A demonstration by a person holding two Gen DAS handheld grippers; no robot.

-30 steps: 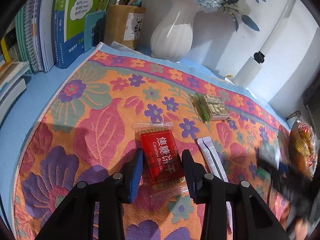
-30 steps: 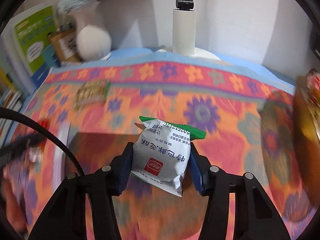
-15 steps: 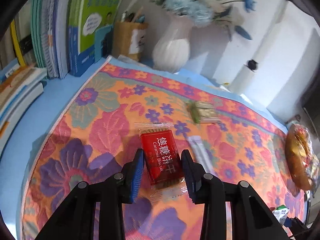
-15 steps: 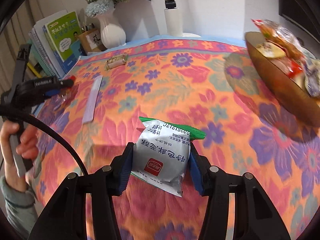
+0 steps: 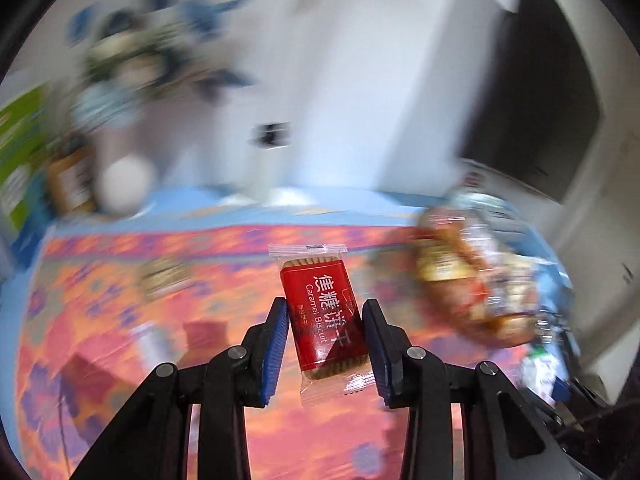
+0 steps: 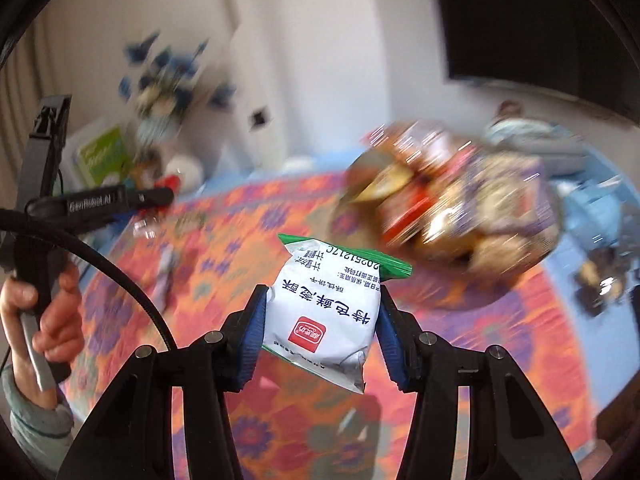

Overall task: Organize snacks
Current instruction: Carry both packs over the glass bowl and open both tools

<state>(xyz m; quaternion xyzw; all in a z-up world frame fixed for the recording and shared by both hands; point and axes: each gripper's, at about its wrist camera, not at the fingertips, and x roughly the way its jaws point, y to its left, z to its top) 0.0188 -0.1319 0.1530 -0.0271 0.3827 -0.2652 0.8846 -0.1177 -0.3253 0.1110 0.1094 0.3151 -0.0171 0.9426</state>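
Observation:
A red caramel biscuit packet (image 5: 322, 316) hangs above the flowered cloth (image 5: 120, 320), with my left gripper (image 5: 325, 308) shut on it. My right gripper (image 6: 322, 296) is shut on a white snack bag with a green top (image 6: 324, 312), also off the cloth. A wooden bowl (image 6: 352, 196) heaped with snack packets lies ahead and to the right in the right wrist view. In the left wrist view the same bowl (image 5: 472, 280) is a blur at the right. From the right wrist view, the left gripper (image 6: 160, 196) appears at the far left, a hand (image 6: 48, 312) holding it.
On the cloth lie a white stick packet (image 6: 164, 268) and a small green packet (image 6: 190, 220). A white vase of blue flowers (image 6: 188, 168) and books (image 6: 102, 156) stand at the back left. A dark screen (image 6: 540, 20) fills the upper right.
Both grippers have risen off the cloth with their packets and swung right. The bowl now sits nearer and more central in both views, and the background is blurred.

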